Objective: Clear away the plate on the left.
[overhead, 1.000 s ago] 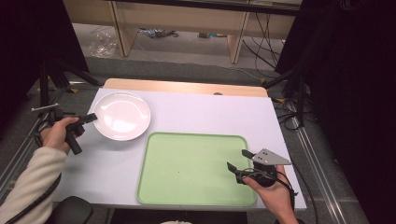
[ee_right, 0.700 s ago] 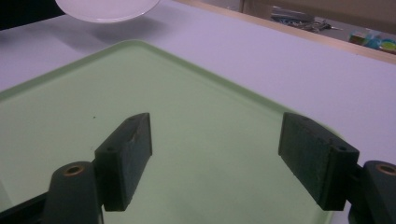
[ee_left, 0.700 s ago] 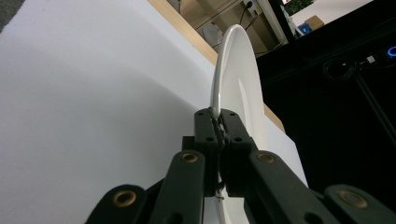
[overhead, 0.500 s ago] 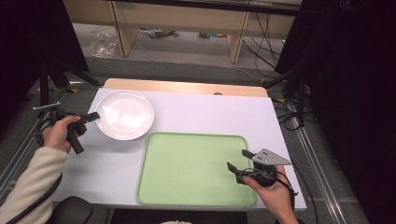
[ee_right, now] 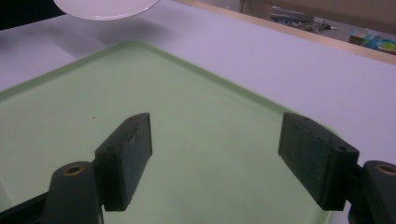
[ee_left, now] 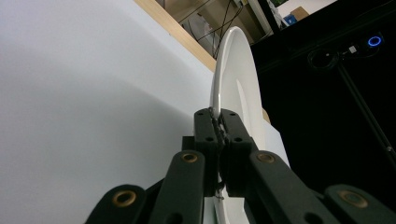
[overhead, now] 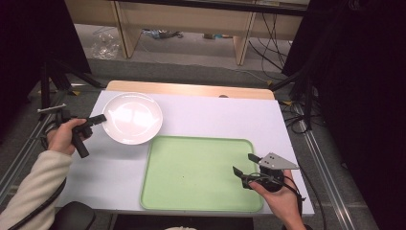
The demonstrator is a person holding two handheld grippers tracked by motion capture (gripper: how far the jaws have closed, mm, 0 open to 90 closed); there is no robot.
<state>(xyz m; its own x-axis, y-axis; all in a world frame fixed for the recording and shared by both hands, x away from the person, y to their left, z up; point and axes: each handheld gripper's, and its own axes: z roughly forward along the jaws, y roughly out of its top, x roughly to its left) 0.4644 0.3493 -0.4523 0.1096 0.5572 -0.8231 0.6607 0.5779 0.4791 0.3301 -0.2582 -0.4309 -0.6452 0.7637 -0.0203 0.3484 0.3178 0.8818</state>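
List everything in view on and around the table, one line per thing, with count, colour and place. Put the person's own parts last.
plate: 1, white, far left of the table, its left rim clamped, its near edge at the tray's far left corner
tray: 1, light green, near centre of the table, nothing on it
table: 1, white top with a wooden far edge
shelving: 1, light wood, on the floor beyond the table
cables: several, black, on the floor far right
left hand-held gripper: 1, black, at the table's left edge, shut on the plate's rim
right hand-held gripper: 1, black, grey plate on top, over the tray's near right corner, jaws open
hands: 2, left with a cream sleeve
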